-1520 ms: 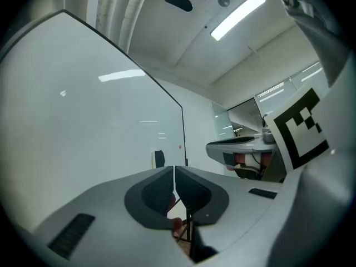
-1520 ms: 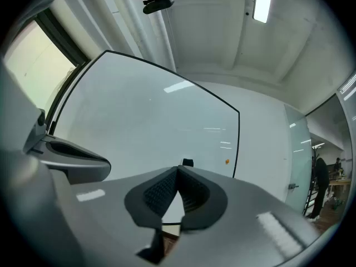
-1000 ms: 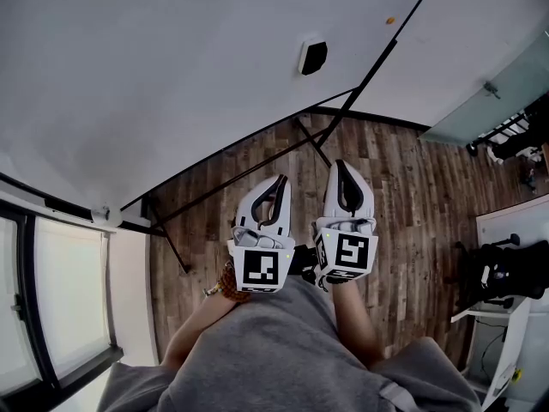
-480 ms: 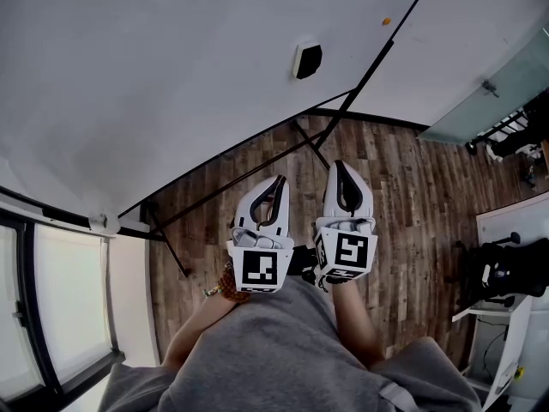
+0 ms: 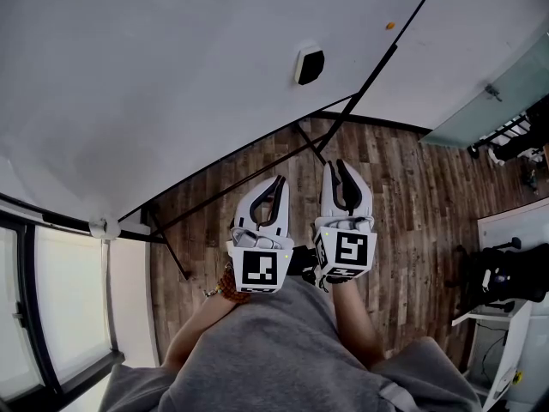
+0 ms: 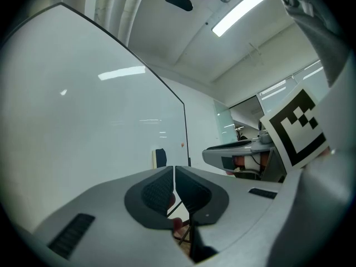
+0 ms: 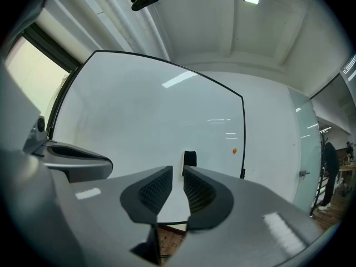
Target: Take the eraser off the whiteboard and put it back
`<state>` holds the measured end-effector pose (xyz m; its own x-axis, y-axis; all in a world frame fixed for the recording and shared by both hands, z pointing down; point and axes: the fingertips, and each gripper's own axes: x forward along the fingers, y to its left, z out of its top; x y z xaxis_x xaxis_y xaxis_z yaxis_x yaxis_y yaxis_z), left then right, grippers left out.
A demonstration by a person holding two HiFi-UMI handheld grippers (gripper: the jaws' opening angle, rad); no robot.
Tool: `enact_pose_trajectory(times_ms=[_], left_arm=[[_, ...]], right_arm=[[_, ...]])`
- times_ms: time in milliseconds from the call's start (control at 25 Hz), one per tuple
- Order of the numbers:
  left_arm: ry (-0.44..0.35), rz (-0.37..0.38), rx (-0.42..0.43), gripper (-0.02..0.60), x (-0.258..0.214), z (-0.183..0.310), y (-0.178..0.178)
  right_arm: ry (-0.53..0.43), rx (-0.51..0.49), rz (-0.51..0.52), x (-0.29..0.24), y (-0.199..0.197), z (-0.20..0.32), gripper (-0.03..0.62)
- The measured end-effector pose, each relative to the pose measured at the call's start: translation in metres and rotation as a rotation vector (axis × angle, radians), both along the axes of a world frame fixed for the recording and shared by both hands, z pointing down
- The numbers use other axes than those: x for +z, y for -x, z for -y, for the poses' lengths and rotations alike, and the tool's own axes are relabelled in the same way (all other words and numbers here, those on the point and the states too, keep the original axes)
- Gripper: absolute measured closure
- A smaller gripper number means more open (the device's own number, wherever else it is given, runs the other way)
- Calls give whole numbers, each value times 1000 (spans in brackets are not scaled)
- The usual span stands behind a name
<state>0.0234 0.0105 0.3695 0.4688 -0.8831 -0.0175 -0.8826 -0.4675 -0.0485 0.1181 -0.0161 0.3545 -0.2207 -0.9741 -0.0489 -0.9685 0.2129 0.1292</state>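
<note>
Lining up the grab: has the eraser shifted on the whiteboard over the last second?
No. The eraser keeps its spot on the whiteboard, at the same offset down-left of the orange dot; only the head view drifted slightly.

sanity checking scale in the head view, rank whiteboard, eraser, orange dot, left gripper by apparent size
1. whiteboard
2. left gripper, though it is nearest the camera, so it looks inflated
3. eraser
4. orange dot

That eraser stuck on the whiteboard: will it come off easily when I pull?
The eraser clings to the upright whiteboard with no ledge under it, so it is probably magnetic: expect resistance, then a sudden release. It looks small and blocky, so likely light and stiff. Released carelessly, it could slide down the smooth board.
</note>
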Motion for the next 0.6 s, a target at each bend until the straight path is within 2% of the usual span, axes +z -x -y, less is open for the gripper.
enact_pose_trajectory(times_ms=[280, 600], left_arm=[[-14, -18, -7, 574, -1, 15, 0], [6, -7, -1, 574, 2, 30, -2]], right_arm=[[8, -14, -3, 2, 2, 15, 494], [20, -20, -8, 3, 3, 33, 480]])
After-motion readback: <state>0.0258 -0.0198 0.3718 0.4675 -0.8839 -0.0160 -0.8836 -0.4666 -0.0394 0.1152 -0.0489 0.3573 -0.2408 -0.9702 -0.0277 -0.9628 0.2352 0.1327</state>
